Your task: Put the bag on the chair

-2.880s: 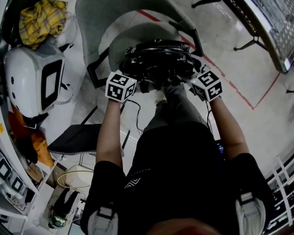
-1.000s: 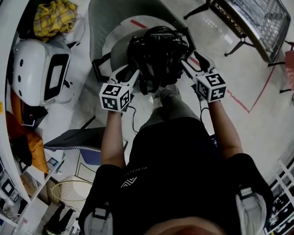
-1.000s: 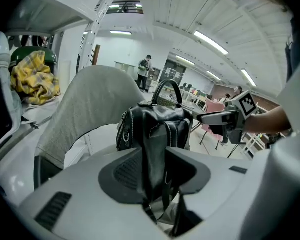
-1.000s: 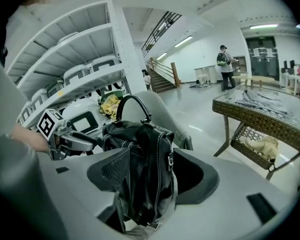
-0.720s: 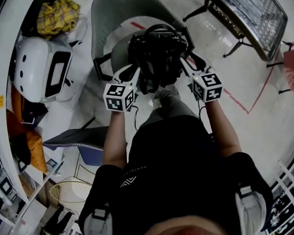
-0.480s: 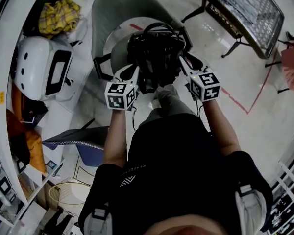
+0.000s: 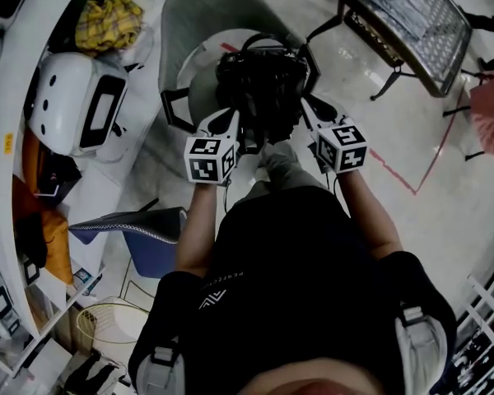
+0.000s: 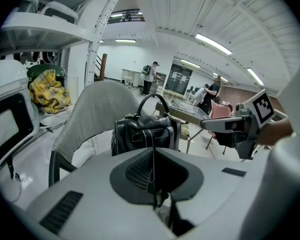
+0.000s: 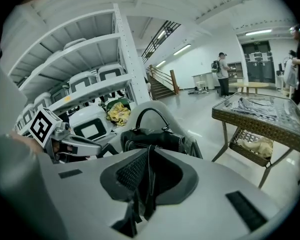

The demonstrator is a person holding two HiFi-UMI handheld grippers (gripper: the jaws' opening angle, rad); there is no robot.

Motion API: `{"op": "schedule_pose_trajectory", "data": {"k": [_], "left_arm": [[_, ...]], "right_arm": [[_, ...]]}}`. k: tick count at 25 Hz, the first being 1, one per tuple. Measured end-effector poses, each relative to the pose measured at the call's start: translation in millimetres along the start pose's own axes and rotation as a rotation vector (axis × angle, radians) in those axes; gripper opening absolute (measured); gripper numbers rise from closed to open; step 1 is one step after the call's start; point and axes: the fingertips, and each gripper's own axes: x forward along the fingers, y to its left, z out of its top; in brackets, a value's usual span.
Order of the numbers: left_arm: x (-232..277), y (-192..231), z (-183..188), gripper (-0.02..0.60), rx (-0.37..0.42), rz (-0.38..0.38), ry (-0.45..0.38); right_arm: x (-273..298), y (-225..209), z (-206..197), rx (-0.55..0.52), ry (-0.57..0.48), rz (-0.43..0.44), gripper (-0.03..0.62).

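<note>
1. At the upper left of the head view I see a yellow checked cloth (image 7: pixel 107 21) on the shelving. Below it is a white unit (image 7: pixel 66 105) with a dark screen. A small yellow tag sits on the frame's left edge, too small for me to read.
2. Lower left, a dark blue seat (image 7: pixel 140 229) stands on the floor.
3. Left of centre is my left gripper (image 7: pixel 229 122), its cube showing a black-and-white square marker and no lettering. In the left gripper view its jaws have just been closing and now meet along one seam. I make out nothing between the pads.
4. At upper centre, the black bag (image 7: pixel 263 85) rests upright on the seat of the grey chair (image 7: pixel 202 15). Its arched handle stands up, and pale stitching is the only marking I can see on it. It sits just ahead of both grippers, apart from them.
5. Right of centre is my right gripper (image 7: pixel 310 109), with a similar marker cube. In the right gripper view its jaws have also just been closing and stand together, with nothing seen pinched between them.
6. At the upper right stands a wicker table (image 7: pixel 445 56) on dark legs, with cloth lying on top. A red line (image 7: pixel 412 183) runs across the floor below it.
7. At bottom centre, the small white print on my dark shirt is too small to read.
</note>
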Motion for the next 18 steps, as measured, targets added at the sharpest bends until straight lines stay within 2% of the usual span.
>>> {"op": "schedule_pose_trajectory", "data": {"k": [9,18], "left_arm": [[-7.6,-28.2,-8.9,0.02,-0.028,-0.041,-0.002],[-17.3,-41.1,-21.3,0.018,-0.033,-0.036,0.018]], "right_arm": [[-18.9,12.6,-12.7,0.029,0.006,0.002,0.055],[-26.8,31.9,-25.4,0.009,0.024,0.021,0.051]]}}
